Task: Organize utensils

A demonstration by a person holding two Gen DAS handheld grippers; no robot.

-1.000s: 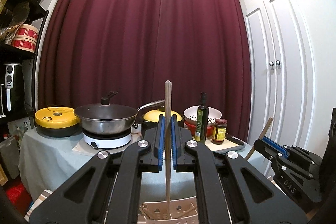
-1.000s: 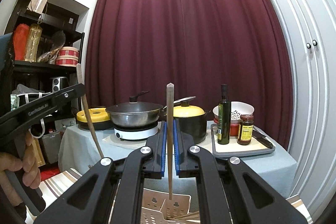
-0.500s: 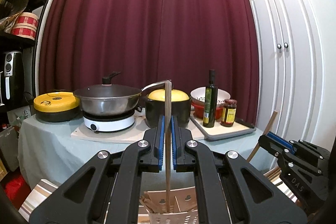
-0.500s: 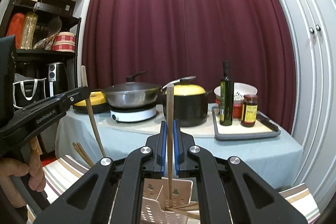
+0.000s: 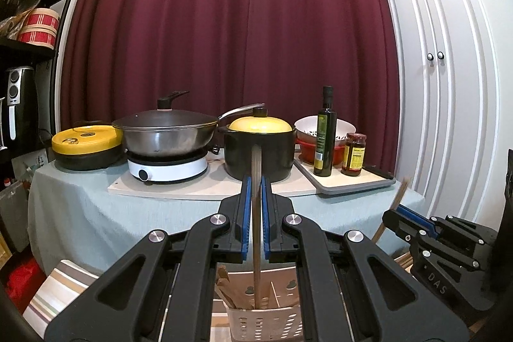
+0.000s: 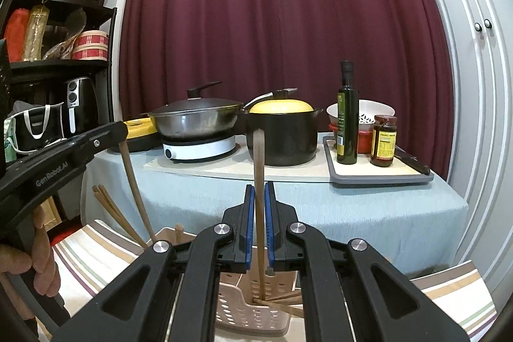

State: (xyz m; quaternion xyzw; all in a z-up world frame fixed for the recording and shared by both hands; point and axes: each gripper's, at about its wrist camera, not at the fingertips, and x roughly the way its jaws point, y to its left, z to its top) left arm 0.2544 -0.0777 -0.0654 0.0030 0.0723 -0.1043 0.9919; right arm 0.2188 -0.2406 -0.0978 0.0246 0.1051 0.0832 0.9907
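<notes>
My left gripper [image 5: 255,181] stands with its blue pads slightly parted around an upright wooden chopstick [image 5: 256,229]. That stick's lower end is inside a beige perforated utensil basket [image 5: 266,324] holding other wooden utensils. My right gripper [image 6: 260,191] is shut on a second chopstick [image 6: 259,169], whose tip reaches into a beige basket [image 6: 237,310] where several chopsticks lie. The right wrist view shows the left gripper [image 6: 105,133] at the left. Its chopstick [image 6: 134,188] slants down towards a beige rim [image 6: 166,233].
Behind the baskets stands a table with a pale blue cloth [image 6: 368,207], carrying a wok on a hotplate [image 5: 166,133], a black pot with a yellow lid [image 5: 259,146], an oil bottle [image 5: 325,133] and a jar [image 5: 354,153]. Striped cloth [image 6: 93,252] lies under the baskets. Dark shelves stand left, white doors right.
Both grippers came down towards the baskets. The left chopstick has slid down between the left pads, and its top now barely clears them. The right chopstick sits as before in its pads.
</notes>
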